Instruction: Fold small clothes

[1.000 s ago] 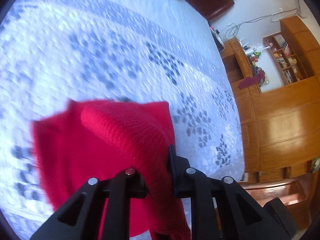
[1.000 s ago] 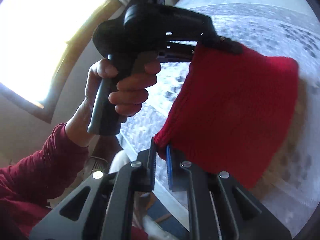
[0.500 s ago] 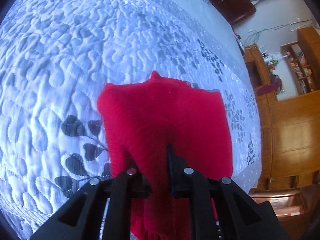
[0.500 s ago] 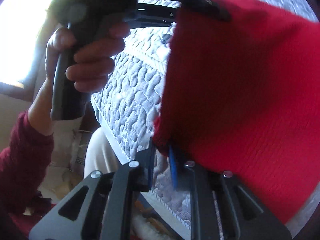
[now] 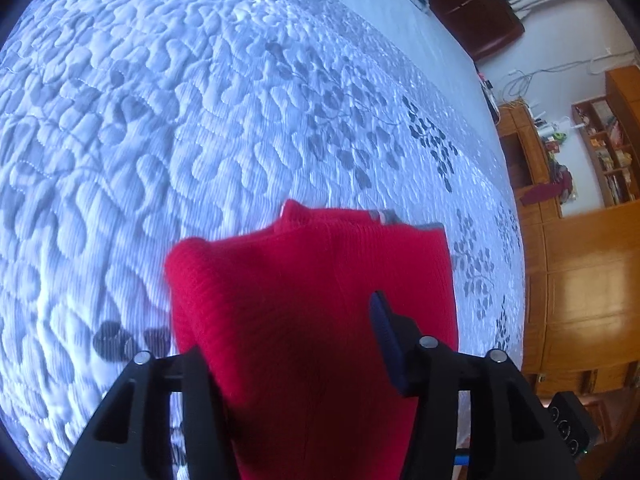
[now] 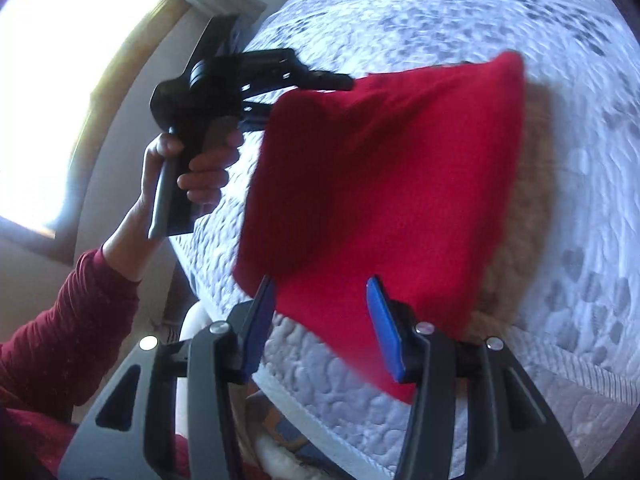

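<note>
Now, red knit garment (image 6: 384, 184) between the parted right hand-held gripper (image 6: 320, 324) pads.

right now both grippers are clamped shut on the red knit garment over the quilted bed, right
Not quite: the jaws are not clamped. The right gripper stands open, its blue pads apart with the red knit garment between them, as the right wrist view shows. The left gripper is likewise open in the left wrist view. Both have just been opening. The garment is indeed over the quilted bed.

One red knitted garment (image 5: 312, 300) lies on one quilted bedspread (image 5: 200, 120), with two grippers and one hand (image 6: 200, 168) in view.
</note>
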A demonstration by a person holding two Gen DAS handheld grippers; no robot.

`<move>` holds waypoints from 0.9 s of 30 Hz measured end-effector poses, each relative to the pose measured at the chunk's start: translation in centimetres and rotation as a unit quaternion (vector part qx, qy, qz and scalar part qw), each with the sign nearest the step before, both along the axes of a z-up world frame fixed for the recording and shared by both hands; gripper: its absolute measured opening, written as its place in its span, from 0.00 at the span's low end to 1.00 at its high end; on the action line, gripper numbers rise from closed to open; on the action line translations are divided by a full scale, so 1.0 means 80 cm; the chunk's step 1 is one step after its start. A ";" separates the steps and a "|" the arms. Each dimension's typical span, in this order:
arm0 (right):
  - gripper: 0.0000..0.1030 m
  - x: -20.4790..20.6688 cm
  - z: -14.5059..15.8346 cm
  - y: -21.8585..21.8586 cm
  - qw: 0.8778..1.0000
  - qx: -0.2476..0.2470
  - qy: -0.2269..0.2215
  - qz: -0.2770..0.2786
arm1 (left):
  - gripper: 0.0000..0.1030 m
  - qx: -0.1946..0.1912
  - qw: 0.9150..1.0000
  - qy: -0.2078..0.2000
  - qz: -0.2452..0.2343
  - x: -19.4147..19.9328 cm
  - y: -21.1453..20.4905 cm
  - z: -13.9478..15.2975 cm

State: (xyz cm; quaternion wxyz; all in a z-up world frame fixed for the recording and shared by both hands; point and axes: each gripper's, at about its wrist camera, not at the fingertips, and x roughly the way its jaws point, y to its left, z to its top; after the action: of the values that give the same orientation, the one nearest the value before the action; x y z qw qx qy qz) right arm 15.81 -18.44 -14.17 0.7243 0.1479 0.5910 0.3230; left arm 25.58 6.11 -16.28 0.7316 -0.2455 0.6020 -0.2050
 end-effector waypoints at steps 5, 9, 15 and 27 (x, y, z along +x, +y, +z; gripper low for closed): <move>0.46 0.002 -0.010 -0.015 1.000 0.002 0.005 -0.010 | 0.08 0.024 0.998 -0.055 -0.006 -0.006 -0.003 0.019; 0.47 0.003 -0.011 -0.019 1.000 -0.009 0.003 -0.012 | 0.07 0.073 0.995 -0.065 0.010 -0.013 0.019 0.016; 0.46 0.006 -0.002 -0.013 0.999 -0.031 -0.003 -0.014 | 0.15 0.071 0.997 -0.034 0.004 -0.015 0.020 -0.001; 0.52 -0.034 -0.014 -0.029 0.996 -0.062 0.050 -0.046 | 0.64 0.059 0.998 0.018 -0.033 -0.181 0.021 0.012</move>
State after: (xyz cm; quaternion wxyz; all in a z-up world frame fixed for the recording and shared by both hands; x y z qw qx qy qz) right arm 13.09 -20.76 -15.31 0.7160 0.1456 0.6376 0.2440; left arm 11.13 7.80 -15.32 0.7268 -0.1853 0.6339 -0.1886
